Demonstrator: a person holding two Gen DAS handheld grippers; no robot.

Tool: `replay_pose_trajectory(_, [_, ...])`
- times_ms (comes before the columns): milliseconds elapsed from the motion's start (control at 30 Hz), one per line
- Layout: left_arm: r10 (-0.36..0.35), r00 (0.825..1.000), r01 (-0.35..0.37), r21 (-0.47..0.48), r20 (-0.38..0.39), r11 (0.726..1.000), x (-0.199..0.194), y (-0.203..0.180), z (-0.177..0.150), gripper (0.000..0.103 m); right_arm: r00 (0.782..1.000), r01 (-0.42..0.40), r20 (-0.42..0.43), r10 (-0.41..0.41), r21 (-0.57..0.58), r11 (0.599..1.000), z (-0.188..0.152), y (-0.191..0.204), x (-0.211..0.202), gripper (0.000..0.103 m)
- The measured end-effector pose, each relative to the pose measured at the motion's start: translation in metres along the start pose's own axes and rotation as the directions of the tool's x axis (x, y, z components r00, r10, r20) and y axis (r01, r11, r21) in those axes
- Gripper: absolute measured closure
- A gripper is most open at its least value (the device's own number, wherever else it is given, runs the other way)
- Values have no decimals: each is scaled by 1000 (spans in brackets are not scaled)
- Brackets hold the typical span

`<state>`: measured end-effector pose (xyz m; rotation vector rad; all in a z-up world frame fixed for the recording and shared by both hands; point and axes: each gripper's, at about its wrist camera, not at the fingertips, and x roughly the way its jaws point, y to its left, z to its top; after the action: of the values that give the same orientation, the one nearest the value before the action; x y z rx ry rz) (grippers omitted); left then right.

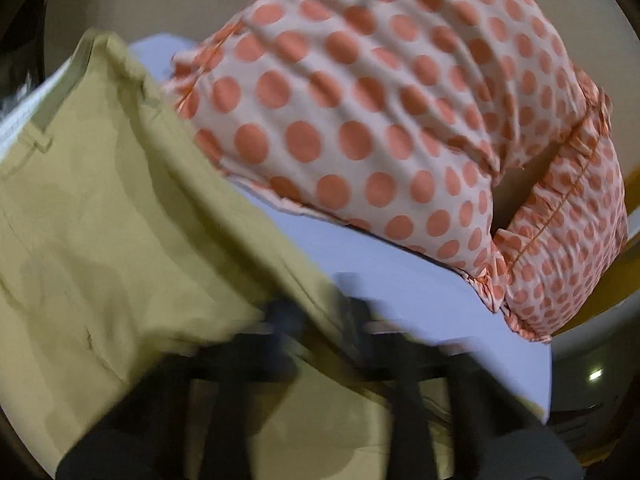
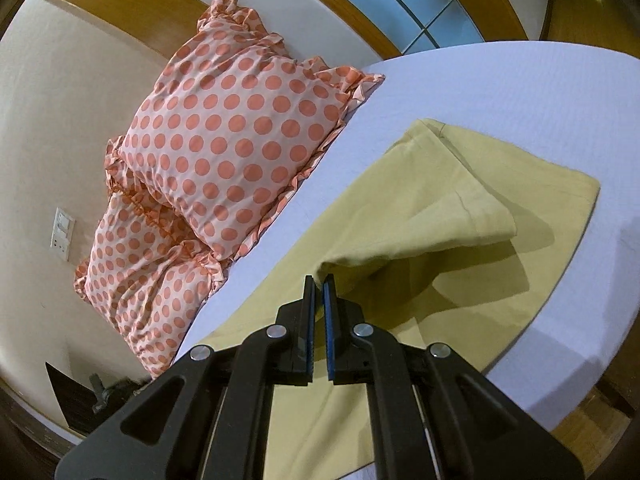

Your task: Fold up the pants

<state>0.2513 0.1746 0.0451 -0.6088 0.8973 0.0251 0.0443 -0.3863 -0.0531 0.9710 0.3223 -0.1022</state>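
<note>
bed (image 2: 500, 84) under pants (image 2: 460, 184), pillows (image 2: 224, 140)

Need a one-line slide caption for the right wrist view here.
Right claw pinches a fold of the yellow pants above the white bed, beside polka-dot pillows.

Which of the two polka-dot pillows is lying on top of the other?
The upper pillow, farther from the right gripper, is the one on top. It overlaps the lower pillow, which sits by the wall's switch plate.
</note>
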Motion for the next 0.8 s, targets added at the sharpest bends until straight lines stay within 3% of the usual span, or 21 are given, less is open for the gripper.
replay_pose_trajectory(133, [-34,997,29,64,73,997,-54,7,-37,96,1000,0,23,0,-12,1000,3,-1,-12,99])
replay_pose_trajectory(300, [-39,989,19,139,141,990,-144,25,-130,96,999,20,38,-19,-23,1000,-5,-14,-44,99])
replay_pose_trajectory(433, [-3,994,-13,144,113,990,-163,44,-192,96,998,57,24,-57,-2,998,-20,-33,-56,99])
replay_pose_trajectory(533, [18,995,-31,138,100,990,-164,55,-214,96,996,89,5,-89,-3,996,-26,-42,-57,98])
replay_pose_trajectory(600, [19,995,-32,136,98,990,-164,62,-226,94,995,100,-12,-100,10,995,-29,-49,-61,89])
replay_pose_trajectory(667, [29,993,-43,129,111,991,-166,68,-232,89,992,127,9,-127,38,991,-28,-56,-72,46])
replay_pose_trajectory(700, [25,993,-40,125,116,991,-167,71,-235,89,990,137,32,-139,49,989,-27,-59,-78,40])
replay_pose_trajectory(800, [24,992,-41,133,125,990,-171,75,-244,85,981,170,89,-175,60,984,-20,-67,-87,39])
